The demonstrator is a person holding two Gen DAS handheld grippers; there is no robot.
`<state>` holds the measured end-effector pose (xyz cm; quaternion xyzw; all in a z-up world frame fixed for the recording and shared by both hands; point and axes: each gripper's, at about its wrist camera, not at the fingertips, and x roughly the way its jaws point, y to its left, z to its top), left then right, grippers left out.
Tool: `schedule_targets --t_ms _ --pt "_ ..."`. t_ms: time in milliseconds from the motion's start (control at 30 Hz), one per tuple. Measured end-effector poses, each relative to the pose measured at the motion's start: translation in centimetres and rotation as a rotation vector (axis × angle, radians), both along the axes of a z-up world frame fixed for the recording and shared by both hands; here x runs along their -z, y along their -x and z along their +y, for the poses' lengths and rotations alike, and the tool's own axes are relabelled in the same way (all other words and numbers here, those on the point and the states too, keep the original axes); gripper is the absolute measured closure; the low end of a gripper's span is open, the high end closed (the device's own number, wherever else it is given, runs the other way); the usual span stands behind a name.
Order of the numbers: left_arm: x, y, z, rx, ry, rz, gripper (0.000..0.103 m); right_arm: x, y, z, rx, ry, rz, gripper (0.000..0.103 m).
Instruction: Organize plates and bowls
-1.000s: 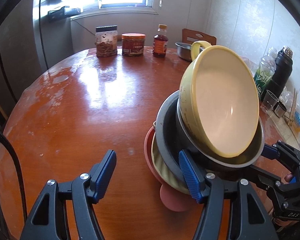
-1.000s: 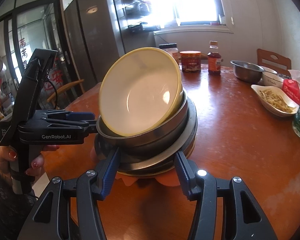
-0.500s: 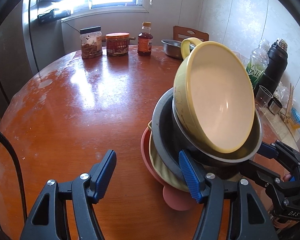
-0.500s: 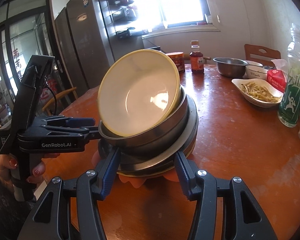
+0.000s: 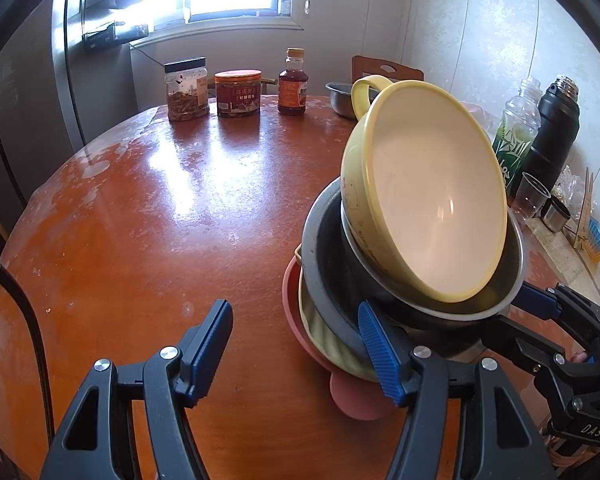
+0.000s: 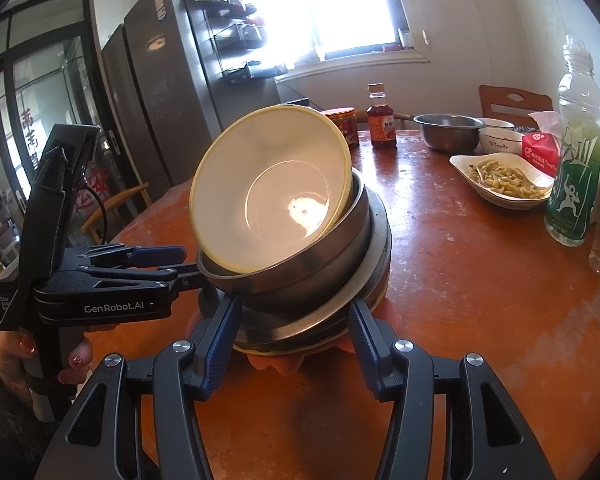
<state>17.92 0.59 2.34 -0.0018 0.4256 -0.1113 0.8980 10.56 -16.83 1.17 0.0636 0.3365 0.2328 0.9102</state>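
Your right gripper (image 6: 292, 336) stands with its jaws spread to either side of the stack (image 6: 312, 304), the blue pads flanking its lower dishes; whether they press on the rims cannot be told. Your left gripper (image 5: 296, 344) is also spread wide: its right finger (image 5: 376, 352) lies against the side of the stack, its left finger (image 5: 208, 344) over bare table (image 5: 140, 220). From the right wrist view, the left gripper reaches in from the left, level with the steel bowl (image 6: 300, 276).

The stack sits on the round wooden table: a pink plate (image 5: 352, 392) at the bottom, a pale yellow dish (image 5: 328, 340) on it, grey metal plates above, then the steel bowl, and on top a yellow bowl (image 5: 432, 204) tilted steeply on edge, its white inside facing the cameras.

Far across the table stand two jars (image 5: 212, 94) and a sauce bottle (image 5: 293, 84). Near the wall are a steel basin (image 6: 448, 132), a dish of food (image 6: 500, 178) and a green bottle (image 6: 576, 168).
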Motion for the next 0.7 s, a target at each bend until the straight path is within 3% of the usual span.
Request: schedule_targets --t_ms 267,700 --pt "-0.1 0.3 0.0 -0.008 -0.001 -0.011 0.038 -0.2 0.3 0.0 0.019 0.002 0.004 0.047" --pt "-0.5 1.5 1.2 -0.031 0.000 -0.039 0.036 -1.5 1.5 -0.4 0.101 0.040 -0.033 0.032"
